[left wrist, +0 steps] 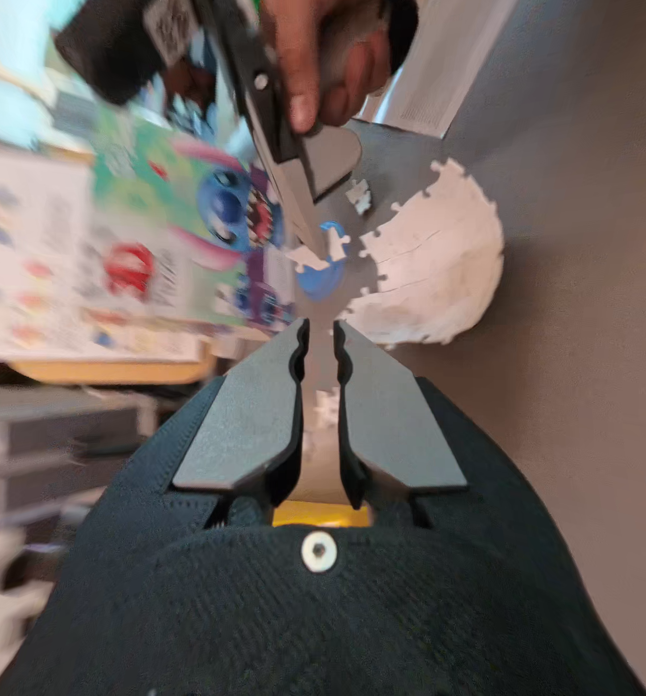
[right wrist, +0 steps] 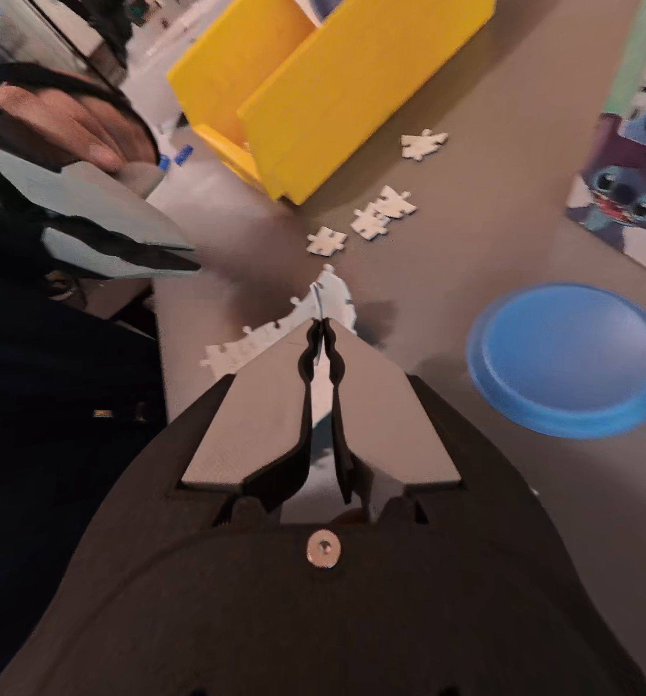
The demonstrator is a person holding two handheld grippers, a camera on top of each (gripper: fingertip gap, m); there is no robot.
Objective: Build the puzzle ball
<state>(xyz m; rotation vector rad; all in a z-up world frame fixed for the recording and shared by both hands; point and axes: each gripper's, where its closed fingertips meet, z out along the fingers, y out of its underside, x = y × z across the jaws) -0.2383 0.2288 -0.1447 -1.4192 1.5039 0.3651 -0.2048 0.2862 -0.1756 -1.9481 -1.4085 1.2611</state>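
The white half-built puzzle ball (left wrist: 438,271) lies as an open shell on the grey table (left wrist: 577,376), and part of it shows under my right fingers (right wrist: 238,350). My right gripper (right wrist: 320,320) is shut on a thin puzzle piece (right wrist: 318,301), seen edge-on just above the shell's rim. In the left wrist view, this gripper (left wrist: 319,246) comes down from above with the white, blue-edged piece (left wrist: 336,241) at its tip. My left gripper (left wrist: 320,327) is open with nothing between its pads, just left of the shell. It also shows in the right wrist view (right wrist: 195,258).
A blue disc (right wrist: 566,357) lies on the table at the right and also shows in the left wrist view (left wrist: 317,286). Loose white pieces (right wrist: 327,241) (right wrist: 385,211) (right wrist: 423,145) lie ahead. Yellow bins (right wrist: 332,94) stand at the back. The colourful puzzle box (right wrist: 626,180) is far right. My right fingertips sit around 8 cm from my left ones. To reach the blue disc (right wrist: 566,357) in a straight line is about 12 cm for my right fingers, about 20 cm for my left.
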